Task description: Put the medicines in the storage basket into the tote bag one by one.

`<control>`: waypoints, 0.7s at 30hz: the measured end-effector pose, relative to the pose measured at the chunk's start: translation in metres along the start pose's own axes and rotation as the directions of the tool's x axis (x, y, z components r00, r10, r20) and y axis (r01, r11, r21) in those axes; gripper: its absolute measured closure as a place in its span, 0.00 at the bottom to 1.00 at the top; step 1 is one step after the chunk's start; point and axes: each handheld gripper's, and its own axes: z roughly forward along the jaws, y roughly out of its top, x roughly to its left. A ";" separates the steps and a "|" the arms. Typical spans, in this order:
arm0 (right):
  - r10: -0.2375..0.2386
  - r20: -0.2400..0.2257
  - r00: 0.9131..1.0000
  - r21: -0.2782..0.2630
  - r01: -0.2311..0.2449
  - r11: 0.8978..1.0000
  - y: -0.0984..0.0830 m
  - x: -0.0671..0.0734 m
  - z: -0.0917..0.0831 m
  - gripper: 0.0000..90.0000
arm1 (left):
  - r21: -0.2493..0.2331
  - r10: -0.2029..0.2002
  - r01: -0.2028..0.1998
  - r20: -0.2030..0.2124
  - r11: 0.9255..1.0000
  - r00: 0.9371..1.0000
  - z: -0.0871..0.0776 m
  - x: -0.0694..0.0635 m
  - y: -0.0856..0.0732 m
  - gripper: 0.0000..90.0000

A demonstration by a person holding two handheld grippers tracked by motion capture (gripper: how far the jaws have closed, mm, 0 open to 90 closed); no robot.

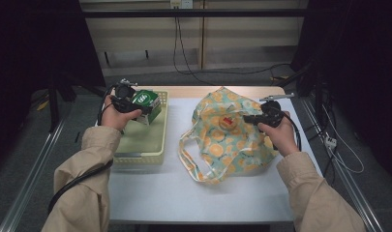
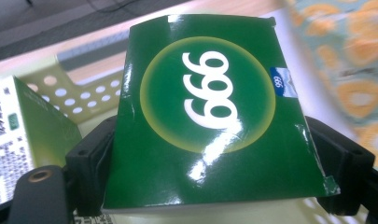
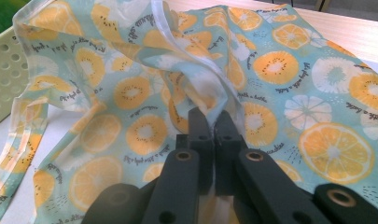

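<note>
left gripper (image 1: 144, 109): jaws wide, clamped on the sides of the green 999 box (image 2: 210, 112), held above the yellow-green basket (image 1: 144, 153).
right gripper (image 1: 251, 118): jaws narrow, pinching the rim of the fruit-print fabric bag (image 3: 289, 93), mouth lifted.
box slip risk: glossy carton bowed between the jaws; could have popped out and dropped into the basket.
bag risk: thin cloth could have slid free, mouth collapsing before the box arrived.
snag: box corner could have caught the bag handle (image 1: 188, 153).
</note>
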 end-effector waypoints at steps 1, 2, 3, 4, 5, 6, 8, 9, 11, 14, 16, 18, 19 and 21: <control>0.000 0.002 1.000 0.000 0.000 1.000 0.000 0.000 0.000 0.99 | -0.008 0.000 0.000 0.010 1.000 1.000 -0.004 -0.002 0.001 0.18; 0.000 0.001 1.000 0.000 0.000 1.000 0.000 0.000 0.000 0.99 | -0.014 0.005 -0.005 0.018 1.000 1.000 -0.009 -0.004 0.003 0.18; 0.000 0.001 1.000 0.000 0.000 1.000 0.000 0.000 0.000 0.99 | -0.020 0.010 -0.009 0.026 1.000 1.000 -0.013 -0.006 0.005 0.18; 0.000 0.002 1.000 0.000 0.000 1.000 0.000 0.001 0.000 0.99 | -0.022 0.020 -0.019 0.036 1.000 0.999 -0.018 -0.007 0.007 0.18; 0.000 0.003 1.000 0.000 0.000 1.000 0.000 0.001 -0.001 0.99 | -0.039 0.020 -0.018 0.046 0.999 0.999 -0.022 -0.010 0.008 0.18; -0.001 0.004 1.000 0.003 0.001 1.000 -0.001 0.002 -0.001 0.99 | -0.048 0.026 -0.023 0.056 0.999 0.998 -0.027 -0.012 0.010 0.18; -0.006 0.006 1.000 0.002 0.006 1.000 -0.001 0.003 -0.001 0.99 | -0.063 0.047 -0.042 0.084 0.997 0.995 -0.035 -0.018 0.014 0.18; -0.006 0.006 1.000 0.002 0.006 1.000 -0.001 0.003 -0.001 0.99 | -0.075 0.055 -0.047 0.101 0.996 0.993 -0.038 -0.022 0.016 0.18; -0.010 0.005 1.000 0.004 0.010 1.000 0.000 0.004 -0.001 0.99 | -0.085 0.087 -0.077 0.120 0.993 0.989 -0.041 -0.033 0.020 0.18; -0.010 0.005 1.000 0.005 0.010 1.000 0.000 0.005 -0.001 0.99 | -0.094 0.119 -0.104 0.170 0.990 0.978 -0.042 -0.052 0.025 0.18; -0.010 0.006 1.000 0.005 0.010 1.000 0.001 0.005 -0.001 0.99 | -0.092 0.163 -0.148 0.192 0.985 0.968 -0.041 -0.065 0.029 0.18; -0.009 0.006 1.000 0.004 0.009 1.000 0.001 0.005 -0.001 0.99 | -0.099 0.178 -0.159 0.233 0.982 0.956 -0.038 -0.077 0.031 0.18; -0.009 0.007 1.000 0.006 0.009 1.000 0.001 0.005 -0.001 0.99 | -0.097 0.180 -0.160 0.248 0.982 0.952 -0.036 -0.083 0.032 0.18; -0.008 0.008 1.000 0.006 0.008 1.000 0.001 0.005 -0.002 0.99 | -0.090 0.200 -0.183 0.265 0.979 0.943 -0.031 -0.095 0.032 0.18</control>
